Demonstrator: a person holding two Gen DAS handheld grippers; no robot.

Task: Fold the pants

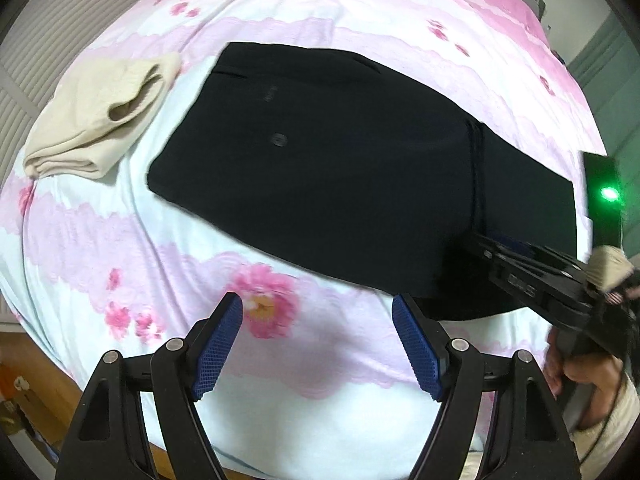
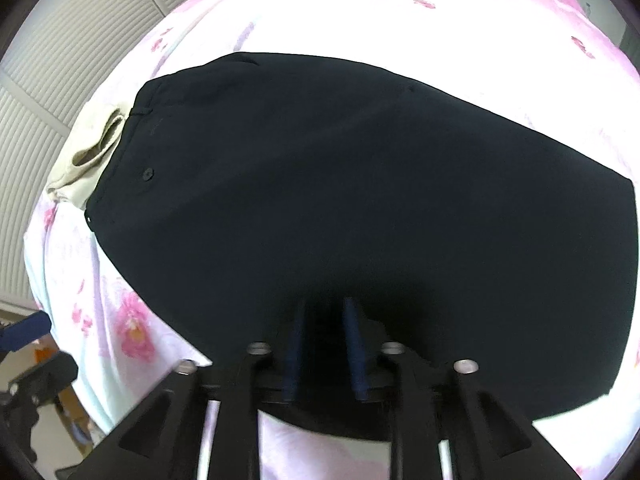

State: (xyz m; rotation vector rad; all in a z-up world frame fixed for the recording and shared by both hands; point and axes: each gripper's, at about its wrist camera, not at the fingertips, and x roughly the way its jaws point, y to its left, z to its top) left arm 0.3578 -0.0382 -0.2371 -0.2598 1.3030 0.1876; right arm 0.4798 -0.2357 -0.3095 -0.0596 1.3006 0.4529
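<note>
Black pants (image 1: 340,168) lie flat on the pink flowered bed sheet (image 1: 120,248), waistband and button toward the left. They also fill the right wrist view (image 2: 360,200). My left gripper (image 1: 318,310) is open and empty, hovering over the sheet just short of the pants' near edge. My right gripper (image 2: 325,312) has its blue pads close together on the near edge of the pants, with black fabric between them. It also shows in the left wrist view (image 1: 486,242), reaching in from the right onto the pants.
A folded cream garment (image 1: 100,116) lies on the sheet left of the waistband, also seen in the right wrist view (image 2: 92,152). White slatted doors (image 2: 60,80) stand beyond the bed. The bed's edge and floor clutter (image 1: 16,380) are at lower left.
</note>
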